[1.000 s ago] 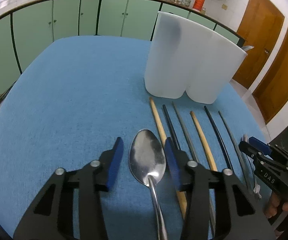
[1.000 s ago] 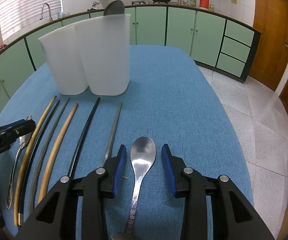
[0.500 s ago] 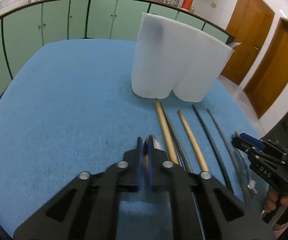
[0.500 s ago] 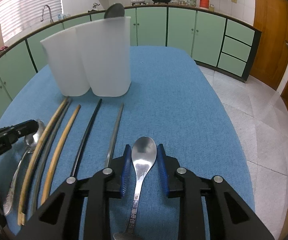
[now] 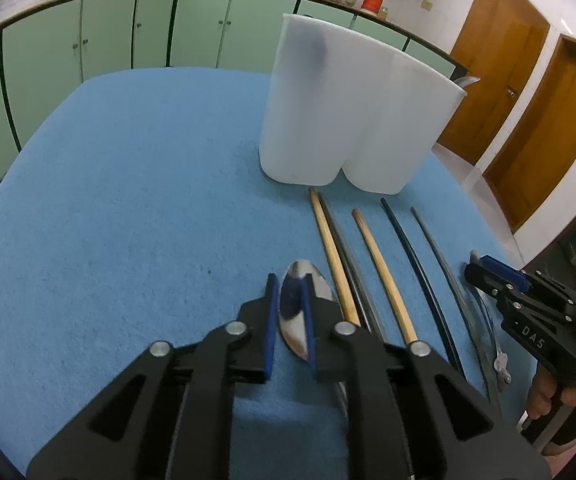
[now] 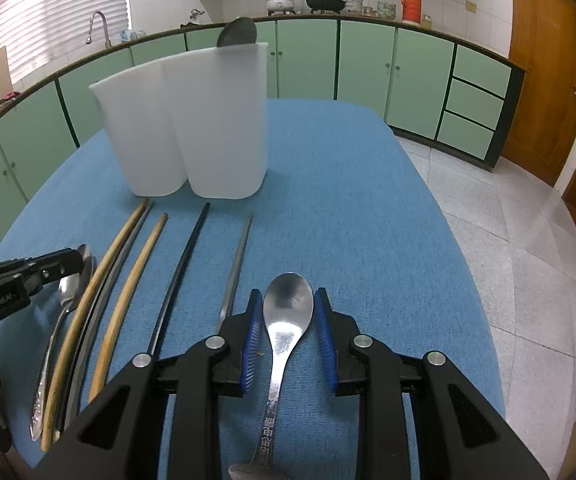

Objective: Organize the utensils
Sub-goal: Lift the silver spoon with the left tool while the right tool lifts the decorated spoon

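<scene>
A steel spoon [image 5: 324, 286] lies on the blue table at the left end of a row of several chopsticks [image 5: 379, 264]. My left gripper [image 5: 289, 280] is down over its bowl with the jaws opening. The right pad crosses the bowl and the left pad stands just clear of it. Another steel spoon [image 6: 288, 304] lies at the right end of the row, and my right gripper [image 6: 288, 292] is shut on its bowl, a pad against each edge. A white two-compartment holder [image 6: 192, 120] stands beyond the chopsticks, and a dark spoon [image 6: 238, 32] sticks out of it.
Wooden and dark chopsticks [image 6: 128, 292] lie side by side between the two spoons, pointing at the holder [image 5: 351, 120]. The table's right edge [image 6: 459, 264] drops to a tiled floor. Green cabinets ring the room. A person's hand [image 5: 559, 396] holds the right gripper [image 5: 483, 264].
The left jaws closed nearly together over the spoon bowl, then parted a little. The right jaws narrowed from wide apart onto their spoon's bowl. Neither hand shifted.
</scene>
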`<move>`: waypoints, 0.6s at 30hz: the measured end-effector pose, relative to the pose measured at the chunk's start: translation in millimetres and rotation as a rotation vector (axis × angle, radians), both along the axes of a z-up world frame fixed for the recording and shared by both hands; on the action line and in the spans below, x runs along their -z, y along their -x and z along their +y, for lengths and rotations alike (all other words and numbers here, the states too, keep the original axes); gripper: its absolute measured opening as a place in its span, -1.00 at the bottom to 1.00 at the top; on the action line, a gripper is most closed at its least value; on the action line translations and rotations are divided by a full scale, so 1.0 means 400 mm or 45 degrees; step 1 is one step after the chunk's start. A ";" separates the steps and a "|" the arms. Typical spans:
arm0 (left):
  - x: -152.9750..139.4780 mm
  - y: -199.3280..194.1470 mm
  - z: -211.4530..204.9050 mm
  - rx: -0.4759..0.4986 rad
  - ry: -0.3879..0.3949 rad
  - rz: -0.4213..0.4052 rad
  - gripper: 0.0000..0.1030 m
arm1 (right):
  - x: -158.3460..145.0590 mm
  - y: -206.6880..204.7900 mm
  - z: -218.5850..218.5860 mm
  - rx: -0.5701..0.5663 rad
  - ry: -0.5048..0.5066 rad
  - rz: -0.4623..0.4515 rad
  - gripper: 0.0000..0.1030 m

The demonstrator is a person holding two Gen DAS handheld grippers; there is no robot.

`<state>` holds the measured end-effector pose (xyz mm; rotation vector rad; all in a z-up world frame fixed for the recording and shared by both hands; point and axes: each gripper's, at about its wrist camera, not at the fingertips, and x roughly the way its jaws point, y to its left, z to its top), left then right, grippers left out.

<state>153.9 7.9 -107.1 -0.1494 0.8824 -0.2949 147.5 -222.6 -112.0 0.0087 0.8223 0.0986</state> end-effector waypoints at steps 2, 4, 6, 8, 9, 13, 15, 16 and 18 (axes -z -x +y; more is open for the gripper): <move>0.002 0.000 -0.004 0.003 -0.013 -0.005 -0.68 | 0.002 -0.005 0.001 0.001 0.000 0.004 -0.49; 0.004 -0.001 -0.009 0.004 -0.018 -0.007 -0.73 | 0.005 -0.008 -0.002 0.001 -0.001 0.008 -0.49; 0.005 -0.001 -0.011 0.002 -0.024 -0.014 -0.87 | 0.005 -0.010 -0.002 0.001 -0.003 0.009 -0.49; 0.001 0.002 -0.009 0.005 -0.018 -0.030 -0.92 | 0.004 -0.009 -0.003 0.000 -0.004 0.007 -0.49; -0.004 0.006 -0.009 0.008 -0.010 -0.048 -0.95 | 0.003 -0.010 -0.006 0.000 -0.004 0.006 -0.49; -0.019 0.019 -0.015 0.035 -0.007 -0.101 -0.99 | -0.002 -0.009 -0.009 0.001 -0.008 -0.001 -0.49; -0.021 0.022 -0.018 0.038 -0.014 -0.109 -0.99 | -0.003 -0.002 -0.010 0.001 -0.008 -0.006 -0.49; -0.020 0.021 -0.017 0.039 -0.011 -0.107 -0.99 | -0.004 0.000 -0.010 0.001 -0.008 -0.007 -0.49; -0.018 0.017 -0.013 0.045 -0.005 -0.093 -0.99 | -0.002 0.005 -0.010 0.001 -0.007 -0.009 -0.49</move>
